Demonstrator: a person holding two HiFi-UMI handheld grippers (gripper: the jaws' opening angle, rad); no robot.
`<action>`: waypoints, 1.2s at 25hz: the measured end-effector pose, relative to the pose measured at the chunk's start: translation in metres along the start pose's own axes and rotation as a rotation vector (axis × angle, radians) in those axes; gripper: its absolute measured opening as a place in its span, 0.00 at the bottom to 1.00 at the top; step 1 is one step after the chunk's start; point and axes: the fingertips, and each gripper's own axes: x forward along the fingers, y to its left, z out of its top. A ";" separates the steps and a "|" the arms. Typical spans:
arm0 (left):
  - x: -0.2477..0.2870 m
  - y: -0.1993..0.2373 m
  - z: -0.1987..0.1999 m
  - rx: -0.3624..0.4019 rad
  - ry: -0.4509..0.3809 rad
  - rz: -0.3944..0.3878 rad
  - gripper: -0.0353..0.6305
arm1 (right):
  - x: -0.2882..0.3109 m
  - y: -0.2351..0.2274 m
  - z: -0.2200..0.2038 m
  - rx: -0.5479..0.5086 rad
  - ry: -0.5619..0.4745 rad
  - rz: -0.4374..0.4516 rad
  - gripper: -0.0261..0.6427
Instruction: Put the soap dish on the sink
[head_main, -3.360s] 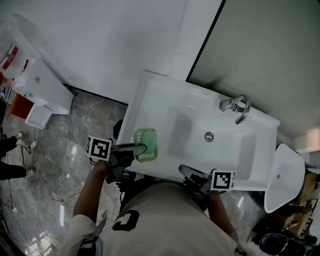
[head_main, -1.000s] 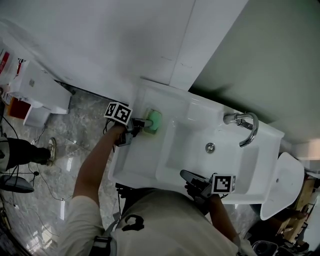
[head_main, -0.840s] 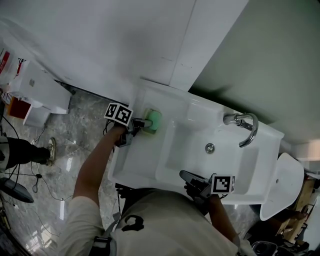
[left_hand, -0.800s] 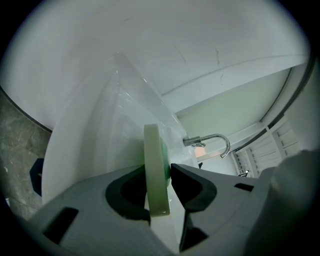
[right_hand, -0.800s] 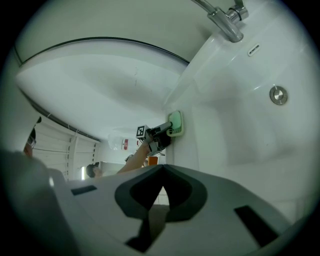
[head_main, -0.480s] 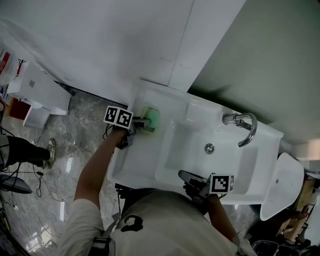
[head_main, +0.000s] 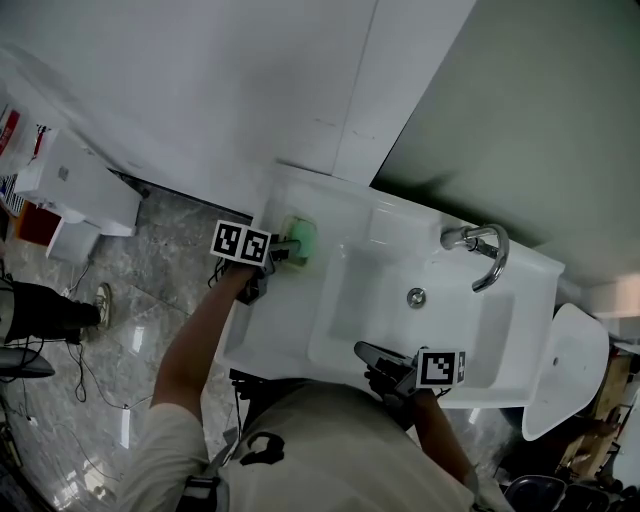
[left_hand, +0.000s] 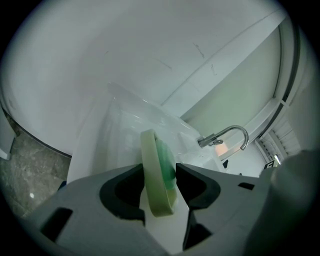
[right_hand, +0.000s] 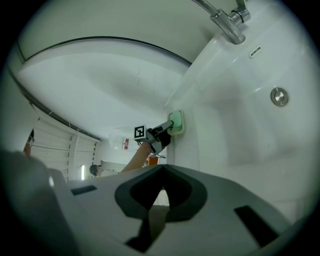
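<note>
The pale green soap dish (head_main: 301, 240) lies on the back left corner of the white sink (head_main: 280, 340), close to the wall. My left gripper (head_main: 284, 248) reaches it from the left. In the left gripper view the dish (left_hand: 149, 155) shows edge-on between the jaws, which have just been opening; the left gripper (left_hand: 160, 172) is open around it. The right gripper view catches the dish (right_hand: 176, 121) and the left gripper (right_hand: 167, 128) from afar. My right gripper (head_main: 362, 351) rests at the sink's front rim, its jaws (right_hand: 162, 170) shut with nothing in them.
A chrome faucet (head_main: 480, 250) stands at the back right of the basin, with the drain (head_main: 416, 297) in front of it. A white box (head_main: 75, 195) sits on the marble floor to the left. A white bin (head_main: 565, 370) stands to the right of the sink.
The dish has gone from the sink's front left rim to its back left corner with the left gripper. Over the last second that gripper rolled in place. The right gripper kept still.
</note>
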 end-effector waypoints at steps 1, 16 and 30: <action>0.000 0.001 0.000 0.001 -0.004 0.011 0.36 | 0.000 0.000 0.000 -0.001 -0.001 0.004 0.05; 0.008 0.008 -0.002 0.047 -0.015 0.166 0.48 | -0.005 -0.006 -0.002 0.029 -0.009 -0.005 0.05; 0.016 0.009 -0.007 0.254 0.017 0.331 0.51 | -0.006 -0.005 0.003 0.014 -0.032 -0.003 0.05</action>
